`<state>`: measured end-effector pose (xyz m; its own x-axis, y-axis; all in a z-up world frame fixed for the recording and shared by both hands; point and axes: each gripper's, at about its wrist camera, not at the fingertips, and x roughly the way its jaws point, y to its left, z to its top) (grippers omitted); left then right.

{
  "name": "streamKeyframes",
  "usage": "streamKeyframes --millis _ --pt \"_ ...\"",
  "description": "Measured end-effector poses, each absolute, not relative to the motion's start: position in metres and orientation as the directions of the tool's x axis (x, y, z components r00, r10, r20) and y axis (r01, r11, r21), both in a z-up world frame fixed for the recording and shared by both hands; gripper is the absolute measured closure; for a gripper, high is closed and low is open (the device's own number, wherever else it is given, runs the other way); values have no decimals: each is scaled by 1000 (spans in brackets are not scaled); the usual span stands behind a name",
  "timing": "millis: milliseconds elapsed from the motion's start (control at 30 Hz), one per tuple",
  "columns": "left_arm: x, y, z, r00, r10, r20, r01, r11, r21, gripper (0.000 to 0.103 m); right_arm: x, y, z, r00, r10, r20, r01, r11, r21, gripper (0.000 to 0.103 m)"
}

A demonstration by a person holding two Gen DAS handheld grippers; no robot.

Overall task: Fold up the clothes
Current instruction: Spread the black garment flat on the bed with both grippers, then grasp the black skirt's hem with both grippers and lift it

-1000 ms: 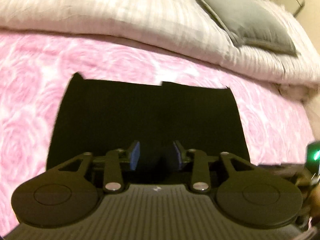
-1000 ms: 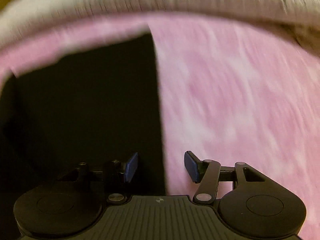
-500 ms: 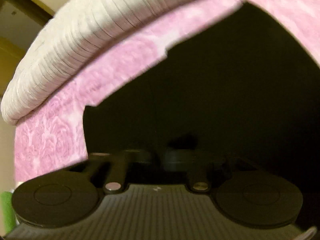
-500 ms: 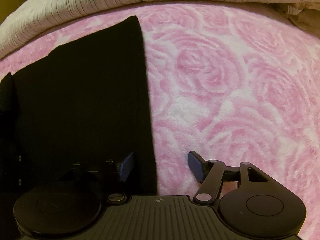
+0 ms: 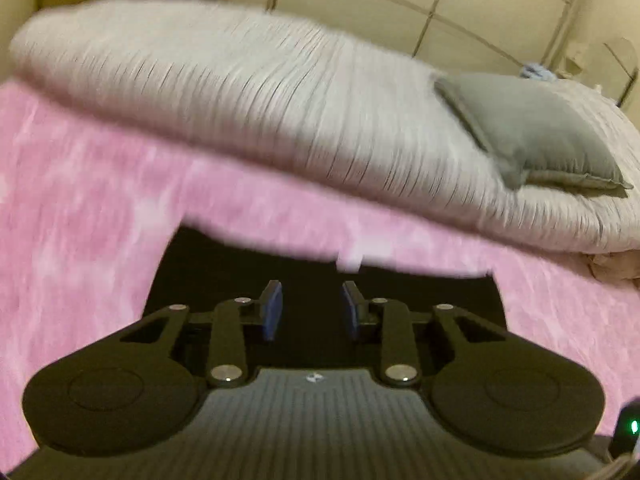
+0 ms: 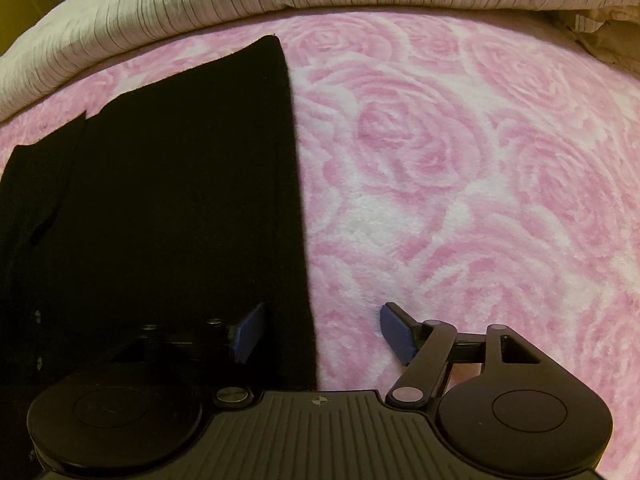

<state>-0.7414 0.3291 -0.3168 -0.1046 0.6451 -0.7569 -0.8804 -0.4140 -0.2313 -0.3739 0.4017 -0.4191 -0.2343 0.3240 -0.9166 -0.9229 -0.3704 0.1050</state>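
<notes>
Garment [image 6: 168,200] lies flat, part-folded, on blanket [image 6: 460,168]. Left tongs [image 5: 310,314] and right tongs [image 6: 320,334] gape, empty. Next: pinch right edge, fold over.

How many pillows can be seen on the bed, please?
1. One gray pillow lies on the striped beige comforter, at the far right in the left wrist view. The right wrist view shows none; others may be out of view.

Black hand-held gripper [image 5: 310,314], blue fingertip pads [image 5: 272,312], silver pivot screws [image 5: 224,372], ribbed grey housing [image 5: 316,424]
</notes>
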Motion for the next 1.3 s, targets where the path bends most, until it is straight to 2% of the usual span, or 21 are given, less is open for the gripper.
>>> streamKeyframes --millis 133,367,433,500,667,867,1000,1100,1300 --pt "-736 290 -345 -112 539 -835 -896 -417 -149 89 -377 403 -421 -228 326 -918 -920 -382 92 32" --pt "-714 232 -370 -160 435 -886 -925 -379 -19 92 -377 400 -414 -216 325 -921 -913 -400 73 32" --pt "-711 219 -372 -156 419 -894 -926 -377 -15 91 -378 385 -397 -201 364 -909 -911 -411 37 36" --pt "-709 204 -374 -150 399 -905 -926 -377 -12 91 -375 357 -380 -256 387 -886 -888 -456 58 37" --pt "-701 143 -373 -92 338 -937 -923 -381 -47 91 -354 256 -372 -312 262 -913 -823 -556 121 40" --pt "-697 57 -365 -34 280 -959 -915 -395 -83 90 -307 148 -381 -135 110 -985 -820 -570 48 43" --pt "-699 -1 -359 8 254 -967 -891 -437 -122 89 -275 114 -369 -118 101 -988 -875 -480 56 44" --pt "-700 -39 -353 33 241 -970 -851 -502 -154 82 -253 98 -361 -175 89 -981 -915 -382 128 44" --pt "-692 -98 -361 124 282 -952 -679 -675 -288 79 -239 75 -364 -250 47 -967 -914 -340 220 43"
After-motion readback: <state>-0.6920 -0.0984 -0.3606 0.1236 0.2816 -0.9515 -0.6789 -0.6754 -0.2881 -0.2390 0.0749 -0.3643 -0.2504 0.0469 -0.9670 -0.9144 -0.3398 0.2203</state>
